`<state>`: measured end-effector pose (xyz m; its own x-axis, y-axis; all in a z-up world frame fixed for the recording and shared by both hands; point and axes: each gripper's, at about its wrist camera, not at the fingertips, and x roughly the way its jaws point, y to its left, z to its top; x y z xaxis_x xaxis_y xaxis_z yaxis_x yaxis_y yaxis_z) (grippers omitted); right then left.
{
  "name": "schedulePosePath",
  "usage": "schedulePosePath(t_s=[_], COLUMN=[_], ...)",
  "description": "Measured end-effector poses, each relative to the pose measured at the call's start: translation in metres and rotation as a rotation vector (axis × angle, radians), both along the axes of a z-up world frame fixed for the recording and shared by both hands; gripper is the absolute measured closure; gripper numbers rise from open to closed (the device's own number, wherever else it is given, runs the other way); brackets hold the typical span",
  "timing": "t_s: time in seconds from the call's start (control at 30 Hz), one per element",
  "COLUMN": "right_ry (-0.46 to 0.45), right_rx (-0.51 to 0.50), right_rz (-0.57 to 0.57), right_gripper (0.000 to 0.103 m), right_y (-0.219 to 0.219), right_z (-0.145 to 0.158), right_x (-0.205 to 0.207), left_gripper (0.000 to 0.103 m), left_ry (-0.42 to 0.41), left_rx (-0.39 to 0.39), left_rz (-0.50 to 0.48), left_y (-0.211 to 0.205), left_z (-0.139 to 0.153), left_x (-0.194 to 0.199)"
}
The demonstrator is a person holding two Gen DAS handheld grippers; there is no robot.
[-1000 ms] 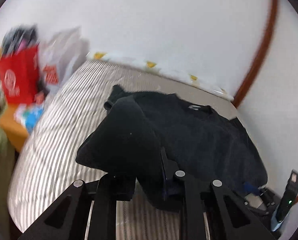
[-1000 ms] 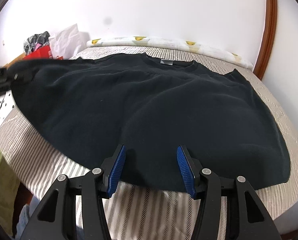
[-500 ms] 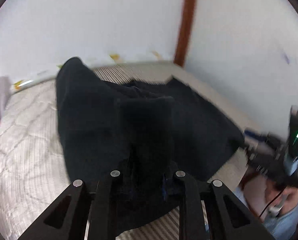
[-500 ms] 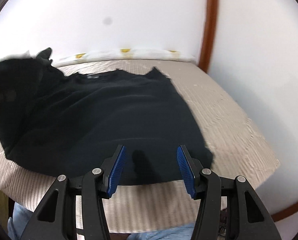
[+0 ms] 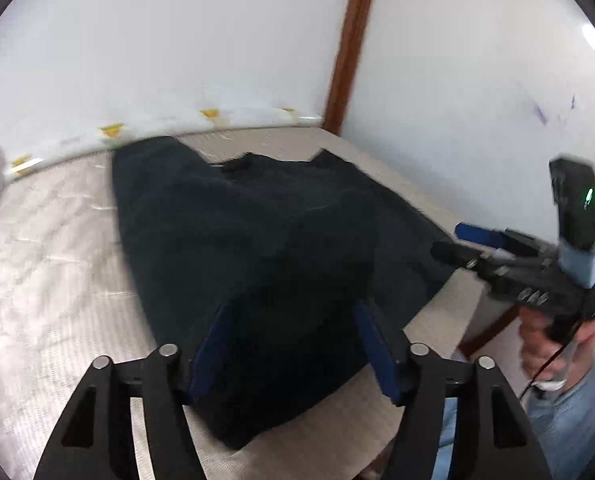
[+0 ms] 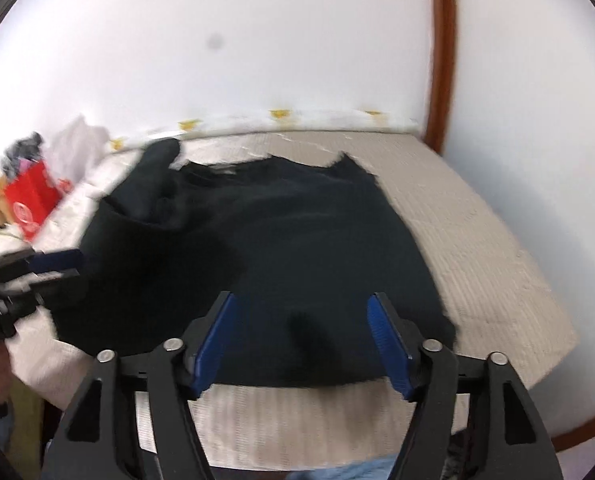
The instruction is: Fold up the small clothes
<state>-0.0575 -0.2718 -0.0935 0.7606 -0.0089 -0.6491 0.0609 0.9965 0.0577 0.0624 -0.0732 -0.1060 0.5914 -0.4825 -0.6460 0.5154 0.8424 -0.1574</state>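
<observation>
We see a matt, fuzzy black cloth top (image 5: 257, 240) on a ribbed, woven mattress (image 6: 477, 248), beside glossy brown wood trim (image 6: 441, 56) and smooth white walls (image 5: 177, 40).

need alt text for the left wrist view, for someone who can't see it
A black garment, one side folded over itself, lies on a striped mattress in a white-walled corner. The left gripper, jaws just opened, frames its near edge without pressing on it. At right, a hand holds the right gripper.

Left gripper (image 5: 293, 344) angles downward, jaws spread and just been opening, nothing clamped; right gripper (image 6: 303, 340) likewise tilts down, jaws parted and just widened, a hand (image 5: 553, 344) gripping its handle
</observation>
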Motion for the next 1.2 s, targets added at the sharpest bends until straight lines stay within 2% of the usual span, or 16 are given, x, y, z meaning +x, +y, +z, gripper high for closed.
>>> schedulePosePath(t_s=[0.1, 0.2, 0.33, 0.47, 0.53, 0.57, 0.6, 0.63, 0.67, 0.7, 0.77, 0.93, 1.07, 1.2], right_ry=[0.001, 0.028, 0.075, 0.079, 0.125, 0.141, 0.151, 0.137, 0.116, 0.104, 0.072, -0.057, -0.100, -0.108], right_rx=[0.111, 0.216, 0.294, 0.308, 0.326, 0.340, 0.350, 0.349, 0.345, 0.337, 0.301, 0.146, 0.067, 0.024], right_rz=[0.074, 0.111, 0.126, 0.139, 0.136, 0.139, 0.140, 0.147, 0.175, 0.203, 0.249, 0.242, 0.190, 0.108], right_gripper=[0.025, 0.024, 0.024, 0.024, 0.030, 0.041, 0.045, 0.047, 0.058, 0.074, 0.081, 0.084, 0.084, 0.084], right_y=[0.015, 0.029, 0.050, 0.070, 0.077, 0.079, 0.081, 0.082, 0.083, 0.084, 0.083, 0.064, 0.032, -0.012], right_z=[0.004, 0.000, -0.014, -0.025, -0.038, -0.043, -0.047, -0.047, -0.044, -0.042, -0.032, 0.007, 0.029, 0.031], right_x=[0.008, 0.025, 0.056, 0.090, 0.110, 0.119, 0.126, 0.129, 0.131, 0.131, 0.130, 0.107, 0.092, 0.080], left_gripper=[0.034, 0.033, 0.033, 0.033, 0.032, 0.032, 0.032, 0.032, 0.032, 0.032, 0.032, 0.030, 0.027, 0.027], left_ry=[0.000, 0.050, 0.140, 0.156, 0.166, 0.163, 0.166, 0.170, 0.175, 0.177, 0.182, 0.179, 0.145, 0.122], left_rx=[0.027, 0.022, -0.034, -0.041, -0.056, -0.063, -0.072, -0.077, -0.085, -0.091, -0.086, -0.044, 0.017, 0.034], left_rz=[0.044, 0.101, 0.112, 0.115, 0.115, 0.117, 0.117, 0.116, 0.114, 0.113, 0.107, 0.094, 0.058, 0.008], left_y=[0.017, 0.041, 0.057, 0.055, 0.054, 0.053, 0.051, 0.051, 0.049, 0.047, 0.040, 0.016, -0.014, -0.042], left_z=[-0.008, -0.025, -0.045, -0.058, -0.061, -0.060, -0.060, -0.059, -0.059, -0.059, -0.060, -0.058, -0.053, -0.046], left_x=[-0.004, -0.005, -0.004, -0.004, 0.001, 0.003, 0.006, 0.009, 0.012, 0.015, 0.021, 0.030, 0.033, 0.032])
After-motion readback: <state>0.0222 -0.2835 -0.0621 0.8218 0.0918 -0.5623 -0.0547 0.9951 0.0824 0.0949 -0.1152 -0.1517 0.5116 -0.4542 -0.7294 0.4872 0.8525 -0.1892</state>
